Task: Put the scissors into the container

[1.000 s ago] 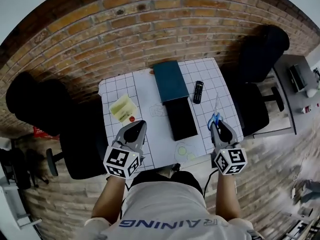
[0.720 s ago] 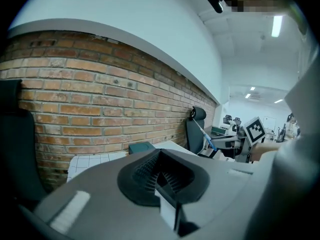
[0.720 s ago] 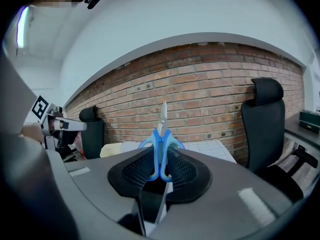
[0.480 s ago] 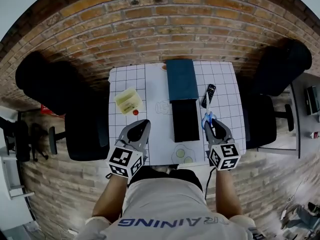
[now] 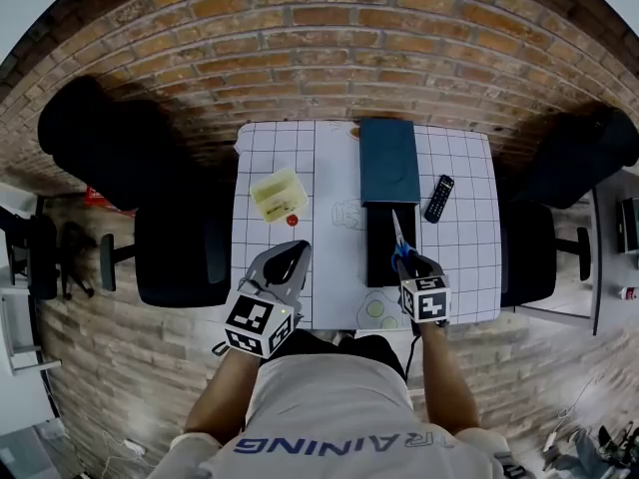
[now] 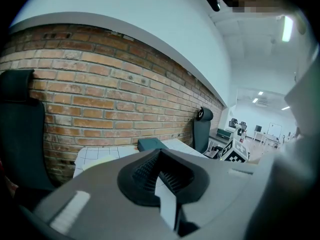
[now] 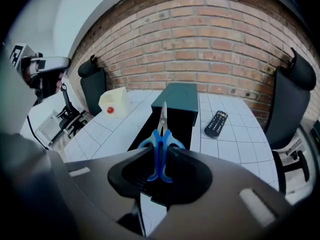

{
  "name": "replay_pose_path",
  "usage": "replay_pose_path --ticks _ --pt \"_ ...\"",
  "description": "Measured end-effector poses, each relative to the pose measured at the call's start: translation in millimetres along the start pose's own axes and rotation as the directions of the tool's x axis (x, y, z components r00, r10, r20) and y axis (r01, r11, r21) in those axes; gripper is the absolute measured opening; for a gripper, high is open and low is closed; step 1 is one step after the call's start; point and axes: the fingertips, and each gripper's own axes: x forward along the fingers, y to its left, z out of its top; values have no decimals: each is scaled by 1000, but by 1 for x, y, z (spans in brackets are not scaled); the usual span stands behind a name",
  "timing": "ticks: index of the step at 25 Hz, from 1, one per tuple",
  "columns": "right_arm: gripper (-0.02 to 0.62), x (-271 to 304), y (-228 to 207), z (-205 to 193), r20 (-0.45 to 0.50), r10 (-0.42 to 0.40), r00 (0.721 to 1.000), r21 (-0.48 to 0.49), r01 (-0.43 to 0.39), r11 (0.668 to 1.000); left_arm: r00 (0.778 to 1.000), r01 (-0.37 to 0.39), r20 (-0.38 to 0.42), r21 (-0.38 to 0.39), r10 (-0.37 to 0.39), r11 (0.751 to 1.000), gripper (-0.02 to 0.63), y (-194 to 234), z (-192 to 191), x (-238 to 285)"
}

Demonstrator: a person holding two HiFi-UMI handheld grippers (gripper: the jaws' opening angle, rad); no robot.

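Fingers of the right gripper (image 7: 160,156) are closed on the blue handles of the scissors (image 7: 161,141), low in the middle of the right gripper view. The shut blades are pointed away, so that the sharp end is led in first and kept clear of the person. In the head view the left gripper (image 5: 297,251) is held at the lower left over the near edge of the worktop (image 5: 334,178). In its own view its fingers are seen pressed together on nothing, and it is judged to be parked out of the way. Just beyond the right gripper the scissors are carried above the near end of the dark open container (image 7: 145,129), not yet lowered into it. A lowering and release appear to be what is left. At the container's far end a teal box (image 7: 177,96) is set. A remote (image 7: 216,123) is laid to the right, and a pale tub (image 7: 116,102) at the left, before the brick wall.
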Motion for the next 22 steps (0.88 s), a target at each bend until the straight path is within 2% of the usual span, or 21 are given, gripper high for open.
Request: replay_pose_path --ticks 5,9,16,22 --pt "104 29 8 -18 -133 -4 991 -22 1 1000 1000 1 -3 -19 -1 1000 2 9 -9 -11" --pt "104 48 9 -24 -212 -51 976 -72 36 997 1000 11 1 -24 -11 1000 2 12 -11 -17" --pt "106 63 12 -29 -268 -58 962 -79 38 996 1000 17 12 -17 -17 1000 2 21 -8 -19" --pt "109 61 11 -27 -254 -54 966 -57 41 998 997 54 47 5 -54 999 2 28 2 -21"
